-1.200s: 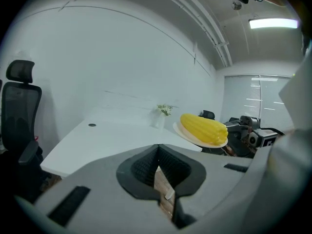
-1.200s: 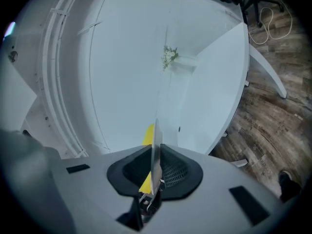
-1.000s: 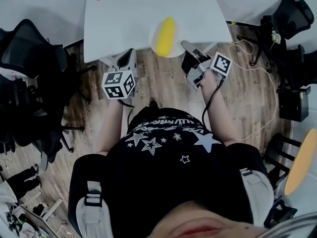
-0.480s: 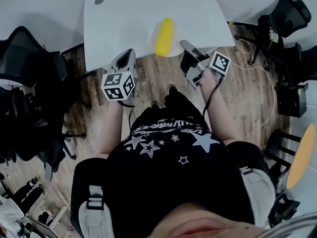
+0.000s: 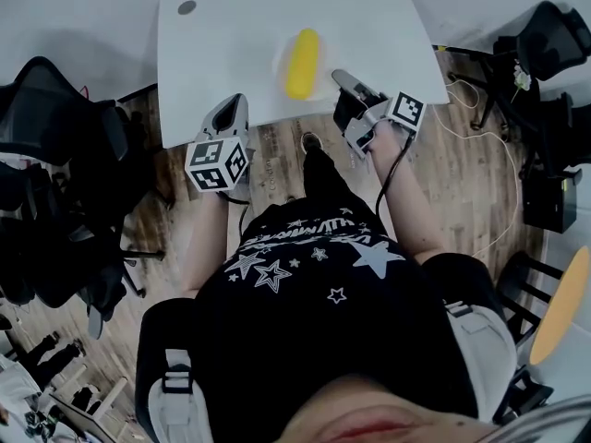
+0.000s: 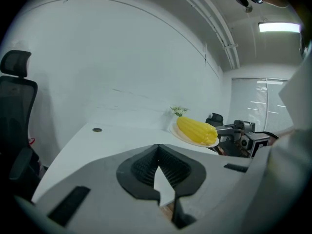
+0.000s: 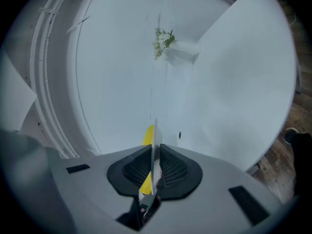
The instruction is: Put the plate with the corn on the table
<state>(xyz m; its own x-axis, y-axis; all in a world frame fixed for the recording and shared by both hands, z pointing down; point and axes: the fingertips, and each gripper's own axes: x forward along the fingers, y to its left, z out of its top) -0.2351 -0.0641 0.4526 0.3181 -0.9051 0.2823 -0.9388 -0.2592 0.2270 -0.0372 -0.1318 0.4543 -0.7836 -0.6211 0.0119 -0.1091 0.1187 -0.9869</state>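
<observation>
Carry step: right gripper [image 5: 343, 85] jaws clamp plate [image 6: 186, 137] rim, corn [image 5: 302, 63] aboard, over tabletop [image 5: 212, 53]. Left gripper [image 5: 233, 111] jaws together, empty. Next: lower level, release.

The plate [image 6: 185, 138] is gripped by its rim between the jaws of the right gripper [image 5: 340, 79], and the corn [image 5: 303, 63] is carried on it, just ahead-left of that claw. The plate is placed over the near part of the table [image 5: 222, 53], which is spread ahead of both claws. The left gripper [image 5: 236, 107] is held at the table's near edge, left of the plate and apart from it. An office chair [image 5: 55, 118] is found to its left, a cable [image 5: 480, 127] to the right claw's right.
</observation>
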